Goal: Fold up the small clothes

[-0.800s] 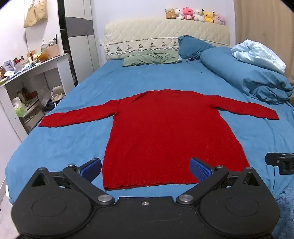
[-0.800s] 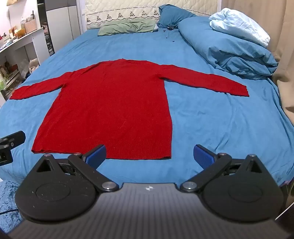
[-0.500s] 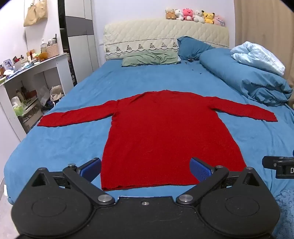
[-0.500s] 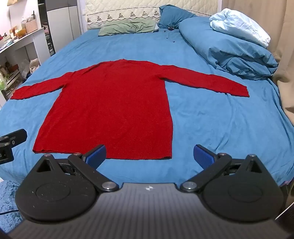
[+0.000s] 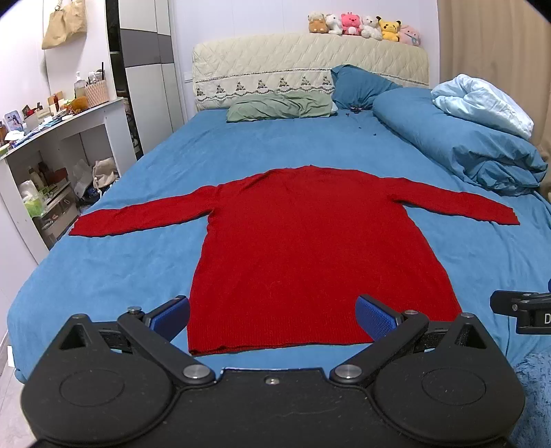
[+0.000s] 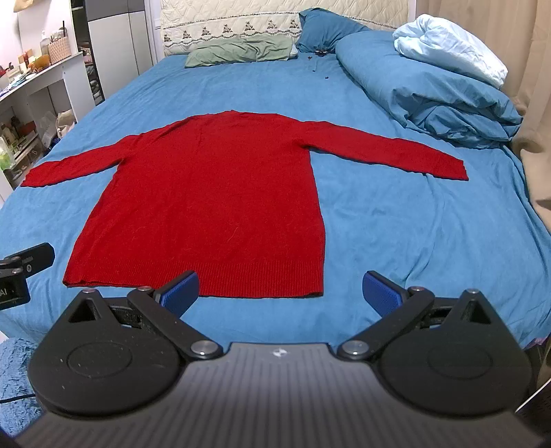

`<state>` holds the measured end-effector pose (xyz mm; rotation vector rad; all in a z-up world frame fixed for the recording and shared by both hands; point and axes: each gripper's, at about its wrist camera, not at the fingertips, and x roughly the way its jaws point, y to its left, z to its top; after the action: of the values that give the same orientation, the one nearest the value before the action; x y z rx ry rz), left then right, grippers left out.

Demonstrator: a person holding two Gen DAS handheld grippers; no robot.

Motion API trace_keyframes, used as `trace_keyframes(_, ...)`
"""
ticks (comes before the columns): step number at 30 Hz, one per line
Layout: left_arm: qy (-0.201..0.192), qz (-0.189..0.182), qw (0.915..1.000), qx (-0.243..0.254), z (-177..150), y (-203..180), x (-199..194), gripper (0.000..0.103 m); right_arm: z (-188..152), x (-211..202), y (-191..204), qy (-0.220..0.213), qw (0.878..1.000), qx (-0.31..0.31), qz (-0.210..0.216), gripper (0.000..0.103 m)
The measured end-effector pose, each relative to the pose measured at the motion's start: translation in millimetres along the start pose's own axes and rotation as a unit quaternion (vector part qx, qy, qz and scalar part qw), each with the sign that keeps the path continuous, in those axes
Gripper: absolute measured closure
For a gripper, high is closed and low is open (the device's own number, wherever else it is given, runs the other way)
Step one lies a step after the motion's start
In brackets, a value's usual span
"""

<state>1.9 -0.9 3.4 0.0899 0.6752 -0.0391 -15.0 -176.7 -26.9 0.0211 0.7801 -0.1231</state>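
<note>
Blue bed [image 5: 261, 151]; green pillow [image 5: 279, 109] at headboard [image 5: 310, 57]; plush toys [image 5: 365, 26] atop; cluttered shelf [image 5: 62, 119] leftward.

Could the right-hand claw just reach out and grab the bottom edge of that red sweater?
Probably yes. The right gripper is open just short of the sweater, whose bottom edge lies flat on the bed with nothing between them.

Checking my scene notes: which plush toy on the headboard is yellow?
The yellow toy, second from the right end of the row on the headboard; its neighbours are white and pink.
</note>
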Motion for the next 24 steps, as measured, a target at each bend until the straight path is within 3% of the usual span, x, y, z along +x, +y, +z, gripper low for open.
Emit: trace_keyframes(24,0.001,0.001,1.0000,-0.003,-0.6,1.1,0.7,0.000,0.7,-3.3,0.9,-0.004,1.000,0.000,-0.002,0.000)
